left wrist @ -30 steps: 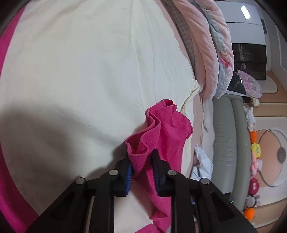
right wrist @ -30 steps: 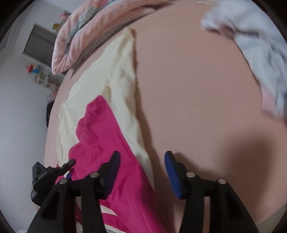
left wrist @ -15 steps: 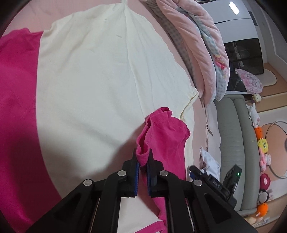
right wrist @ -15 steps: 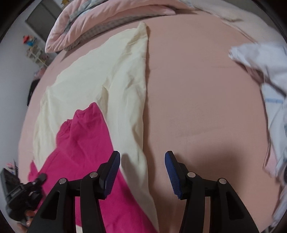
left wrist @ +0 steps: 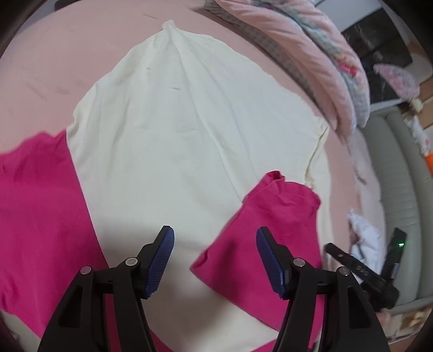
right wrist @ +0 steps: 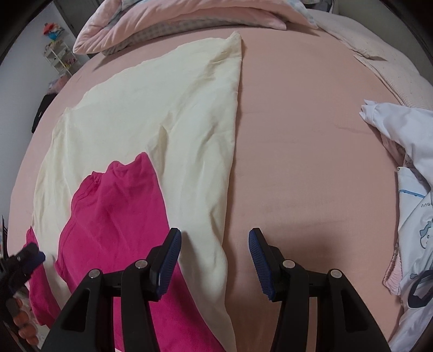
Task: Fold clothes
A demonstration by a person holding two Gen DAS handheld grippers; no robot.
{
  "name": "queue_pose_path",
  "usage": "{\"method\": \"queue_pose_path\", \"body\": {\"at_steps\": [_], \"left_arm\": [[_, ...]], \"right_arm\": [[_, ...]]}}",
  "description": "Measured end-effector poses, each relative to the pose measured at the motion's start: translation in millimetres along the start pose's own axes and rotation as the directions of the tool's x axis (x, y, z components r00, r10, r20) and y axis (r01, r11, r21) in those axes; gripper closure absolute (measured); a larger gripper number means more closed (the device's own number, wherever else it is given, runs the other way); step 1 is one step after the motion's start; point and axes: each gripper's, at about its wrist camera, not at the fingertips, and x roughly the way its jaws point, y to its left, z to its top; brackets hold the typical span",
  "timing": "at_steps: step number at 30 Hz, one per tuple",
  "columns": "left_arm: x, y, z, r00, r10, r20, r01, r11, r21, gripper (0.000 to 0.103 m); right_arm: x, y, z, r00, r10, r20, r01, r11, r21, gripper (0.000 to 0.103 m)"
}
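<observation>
Two hand-held tongs are hovering over a pink bed sheet (right wrist: 311, 135) where a cream and magenta shirt (left wrist: 189, 140) is lying spread flat. The left tongs (left wrist: 215, 260) are standing wide open, gripping nothing, their blue-padded fingers (left wrist: 160, 261) spread above the cream body of the shirt, with one magenta sleeve (left wrist: 273, 224) lying folded inward across the cream cloth just under the right-hand finger. The other magenta sleeve (left wrist: 35, 211) is stretching out flat to the left side of that view. The right tongs (right wrist: 215, 261) are likewise gaping open and empty, poised over the shirt's long cream edge where it is meeting the bare sheet; the left finger is hanging above the cloth, the right finger above the sheet. In the right wrist view the folded sleeve (right wrist: 116, 211) is showing as a magenta panel resting on the cream fabric, and the tip of the left tongs (right wrist: 29, 257) is peeking in at the lower left edge. A pile of white clothing (right wrist: 406, 189) with blue print is waiting well apart on the right side of the bed. A rolled pink quilt (right wrist: 176, 19) is running along the far end of the mattress, beyond the shirt's hem. In the left wrist view a grey-green padded sofa (left wrist: 400, 189) is standing beside the bed
</observation>
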Motion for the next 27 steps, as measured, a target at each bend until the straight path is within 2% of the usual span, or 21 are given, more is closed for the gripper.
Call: {"method": "queue_pose_path", "body": {"at_steps": [7,9,15,22,27], "left_arm": [[22,-30,11,0.991,0.130,-0.038,-0.122,0.980,0.157,0.042],[29,-40,11,0.988,0.145,-0.047,-0.133,0.970,0.203,0.042],[49,-63,17,0.988,0.124,-0.093,-0.096,0.961,0.261,0.042],[81,-86,25,0.977,0.160,-0.141,-0.104,0.935,0.340,0.042],[91,-87,37,0.975,0.137,-0.175,-0.074,0.942,0.326,0.042]], "right_arm": [[-1,4,6,1.000,-0.015,-0.005,0.015,0.999,-0.033,0.051],[0,5,8,1.000,-0.025,-0.007,0.024,0.999,-0.044,0.051],[4,4,13,0.999,-0.040,-0.012,0.039,0.997,-0.071,0.051],[11,-3,22,0.999,-0.050,-0.018,0.049,0.995,-0.086,0.051],[12,-8,29,1.000,-0.001,-0.030,-0.001,0.997,-0.082,0.051]]}}
